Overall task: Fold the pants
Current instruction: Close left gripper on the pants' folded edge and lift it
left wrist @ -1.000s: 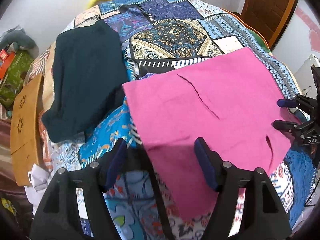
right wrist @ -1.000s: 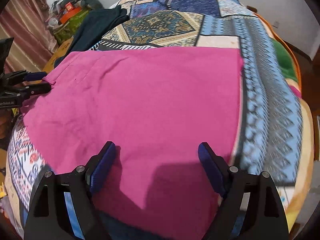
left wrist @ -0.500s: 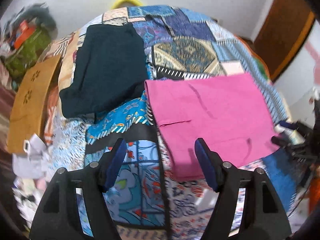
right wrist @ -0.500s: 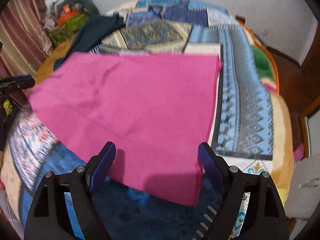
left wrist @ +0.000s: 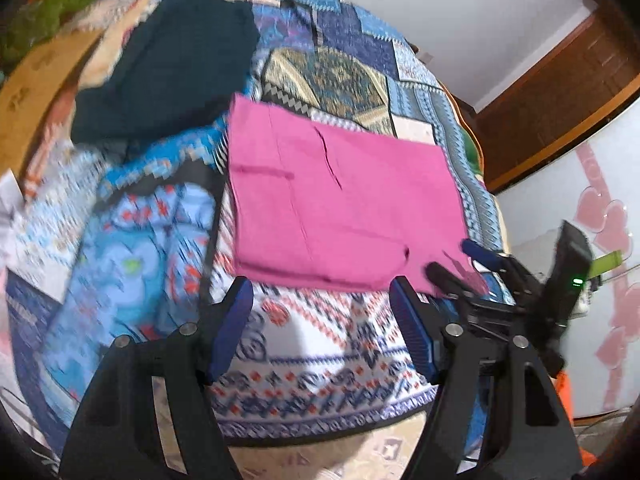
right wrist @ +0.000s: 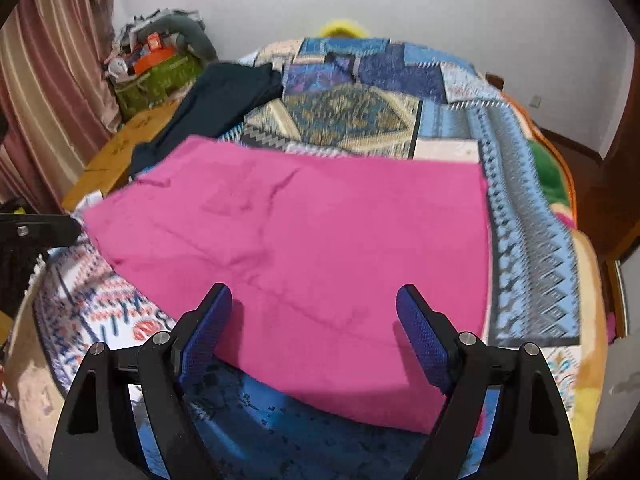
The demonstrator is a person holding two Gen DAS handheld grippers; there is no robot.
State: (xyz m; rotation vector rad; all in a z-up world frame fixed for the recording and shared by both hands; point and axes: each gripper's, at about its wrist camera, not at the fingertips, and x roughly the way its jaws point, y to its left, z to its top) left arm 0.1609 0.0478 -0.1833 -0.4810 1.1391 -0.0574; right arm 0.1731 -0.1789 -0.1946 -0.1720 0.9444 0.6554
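Pink pants lie folded flat in a rectangle on the patchwork bedspread; they also show in the right wrist view. My left gripper is open and empty, just off the pants' near edge. My right gripper is open and empty, its fingertips over the near edge of the pants. In the left wrist view the right gripper sits at the pants' right corner. The left gripper's body shows at the left edge of the right wrist view.
A dark folded garment lies on the bed left of the pants, also in the right wrist view. A wooden board edges the bed on the left. A cluttered green box stands behind. A brown door is right.
Both grippers have pulled back from the pants toward the bed's near edge. The pants now lie further off and whole in view. Both grippers stay open.
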